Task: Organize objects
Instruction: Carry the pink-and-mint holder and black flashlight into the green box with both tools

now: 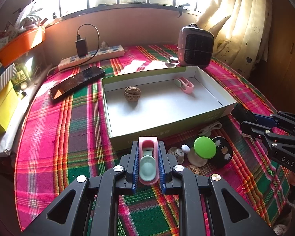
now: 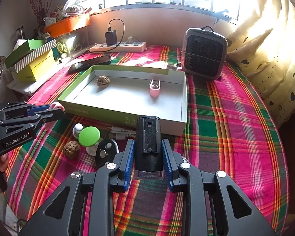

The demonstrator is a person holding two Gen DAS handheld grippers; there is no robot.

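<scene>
power strip (image 1: pixel 92 58), small heater (image 1: pixel 194 46), curtain (image 1: pixel 240 23)

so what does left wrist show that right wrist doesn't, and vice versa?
Only left wrist: the pink clip head-on in the left gripper, and the phone in full.

Only right wrist: the black device clearly in the right gripper, and the loose walnut in full.

Both: the box holding a walnut and a second pink clip, the green-topped item, and the heater.

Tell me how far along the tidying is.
Done: a walnut and pink clip lie in the box. In hand: left gripper clamps another clip, right gripper a black device. Left: second walnut, green-capped toy, black remote.
</scene>
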